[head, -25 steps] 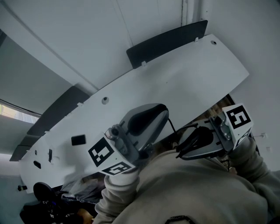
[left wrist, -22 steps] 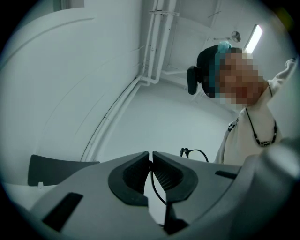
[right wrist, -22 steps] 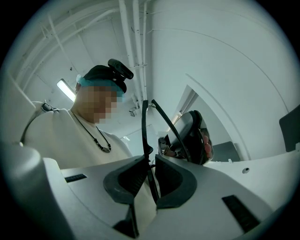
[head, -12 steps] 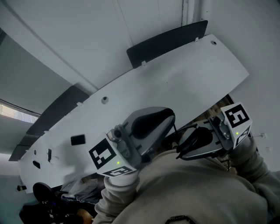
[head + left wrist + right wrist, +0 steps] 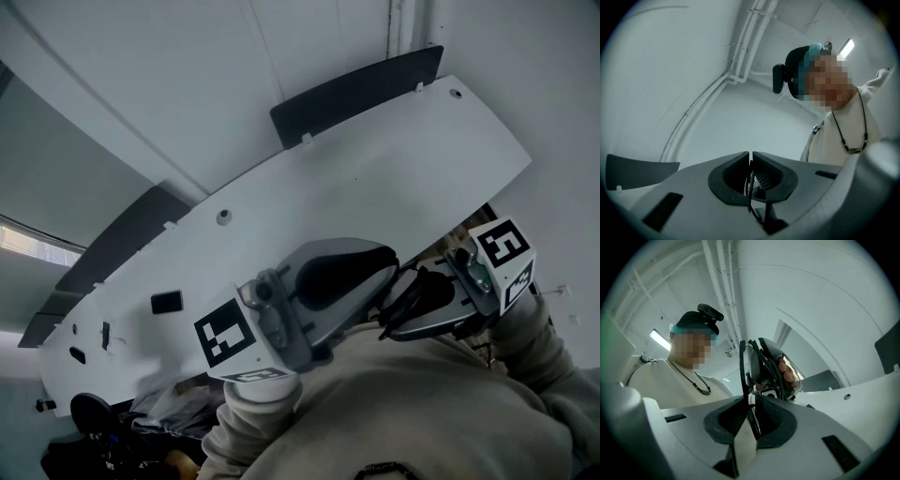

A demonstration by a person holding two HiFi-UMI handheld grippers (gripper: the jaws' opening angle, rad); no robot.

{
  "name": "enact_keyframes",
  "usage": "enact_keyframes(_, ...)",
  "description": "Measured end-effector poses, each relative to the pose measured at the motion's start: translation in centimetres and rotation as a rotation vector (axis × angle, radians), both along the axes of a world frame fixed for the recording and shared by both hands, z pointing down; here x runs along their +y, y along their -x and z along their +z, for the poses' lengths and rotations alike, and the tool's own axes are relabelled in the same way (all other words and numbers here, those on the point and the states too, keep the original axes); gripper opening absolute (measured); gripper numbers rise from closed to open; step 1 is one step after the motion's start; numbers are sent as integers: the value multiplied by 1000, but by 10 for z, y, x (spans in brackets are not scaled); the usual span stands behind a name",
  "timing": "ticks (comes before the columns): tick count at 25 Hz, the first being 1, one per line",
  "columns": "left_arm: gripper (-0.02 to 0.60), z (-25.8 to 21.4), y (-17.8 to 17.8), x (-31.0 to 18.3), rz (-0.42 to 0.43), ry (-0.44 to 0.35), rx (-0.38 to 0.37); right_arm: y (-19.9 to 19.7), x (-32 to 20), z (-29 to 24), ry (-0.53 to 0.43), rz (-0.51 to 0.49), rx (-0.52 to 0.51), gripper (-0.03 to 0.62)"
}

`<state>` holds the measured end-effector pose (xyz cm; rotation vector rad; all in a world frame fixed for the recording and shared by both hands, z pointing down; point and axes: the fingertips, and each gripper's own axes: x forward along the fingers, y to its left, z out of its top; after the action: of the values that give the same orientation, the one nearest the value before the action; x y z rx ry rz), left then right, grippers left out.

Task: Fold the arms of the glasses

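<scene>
The glasses [image 5: 406,278] are thin and black, and hang between my two grippers close to the person's chest, above the white table [image 5: 375,178]. My left gripper [image 5: 389,265] is shut on one thin arm of the glasses [image 5: 750,185], which runs down between its pads. My right gripper [image 5: 386,319] points left and is shut on the glasses frame [image 5: 742,364], whose black rim rises out of its jaws. In the right gripper view the left gripper [image 5: 768,362] sits just beyond the frame, with a hand [image 5: 788,374] around it. Most of the glasses are hidden in the head view.
A small black block [image 5: 167,301] lies on the table at the left. Dark panels [image 5: 356,89] stand along the table's far edge. Dark clutter [image 5: 94,441] sits below the table's left end. The person's pale sweater [image 5: 412,412] fills the lower view.
My left gripper has moved right and a little up, closing in on the right gripper. The right gripper has stayed in place and rolled slightly.
</scene>
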<state>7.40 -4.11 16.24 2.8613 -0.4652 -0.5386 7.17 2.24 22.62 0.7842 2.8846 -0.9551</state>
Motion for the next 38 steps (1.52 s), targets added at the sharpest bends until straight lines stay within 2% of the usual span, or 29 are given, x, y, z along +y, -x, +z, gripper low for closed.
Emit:
enact_keyframes(11, 31, -1, -8, 6, 58, 32, 44, 0, -2, 5, -9, 17, 21, 66)
enact_keyframes(15, 32, 6, -3, -1, -5, 29, 51, -2, -5, 13, -34, 42, 46, 64)
enact_keyframes(18, 189, 8, 7, -3, -51, 19, 73, -4, -8, 14, -77, 71, 32, 64)
enact_keyframes(21, 213, -2, 22, -4, -82, -25, 88, -6, -21, 16, -115, 111, 33, 65)
enact_keyframes(25, 213, -8, 51, -15, -180, -31, 127, -12, -53, 16, -146, 177, 45, 65)
enact_keyframes(26, 206, -6, 60, -15, -213, -30, 136, -13, -60, 17, -156, 190, 51, 64)
enact_keyframes(27, 44, -3, 68, -14, -247, -33, 143, -13, -66, 19, -174, 201, 62, 65)
enact_keyframes(28, 3, -1, 76, -12, -277, -38, 141, -12, -72, 21, -197, 213, 77, 64)
enact_keyframes(31, 3, 11, 88, -2, -327, -37, 90, -6, -86, 27, -268, 239, 119, 65)
enact_keyframes(38, 3, 61, 129, 6, -492, 106, 58, 16, -111, 63, -442, 207, 282, 65)
